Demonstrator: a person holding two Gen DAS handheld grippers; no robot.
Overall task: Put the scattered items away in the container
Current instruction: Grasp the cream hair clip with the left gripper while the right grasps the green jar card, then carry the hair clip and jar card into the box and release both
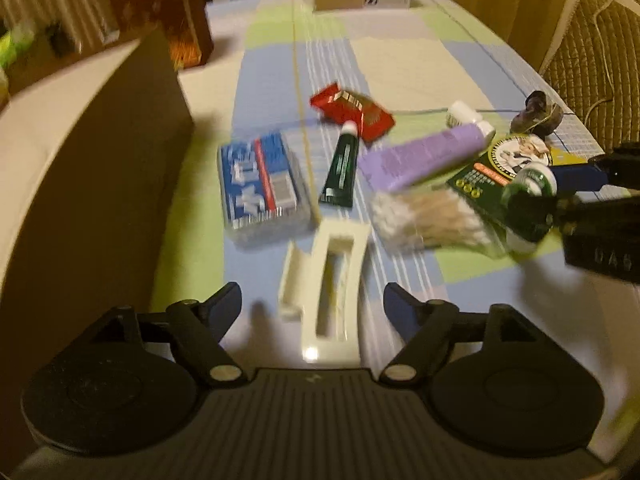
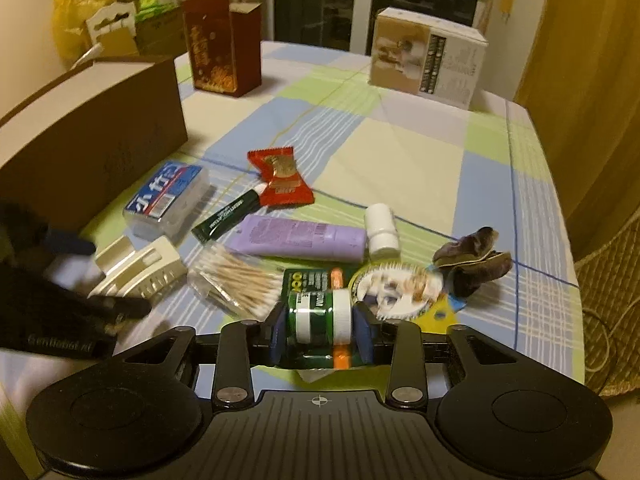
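**Green jar gripped, clip approach open**

Green jar [image 2: 318, 322] is clamped in right gripper [image 2: 320, 334]; lift vertically, clear of the cotton swabs [image 2: 236, 280]. Left gripper [image 1: 312, 312], jaws wide and empty, straddles white clip [image 1: 324, 276]; cardboard box [image 2: 88, 136] stands left.

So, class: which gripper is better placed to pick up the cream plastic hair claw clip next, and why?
Left. The left gripper is open with the cream plastic hair claw clip lying between its fingers, while the right gripper is shut on the small green jar with a white lid.
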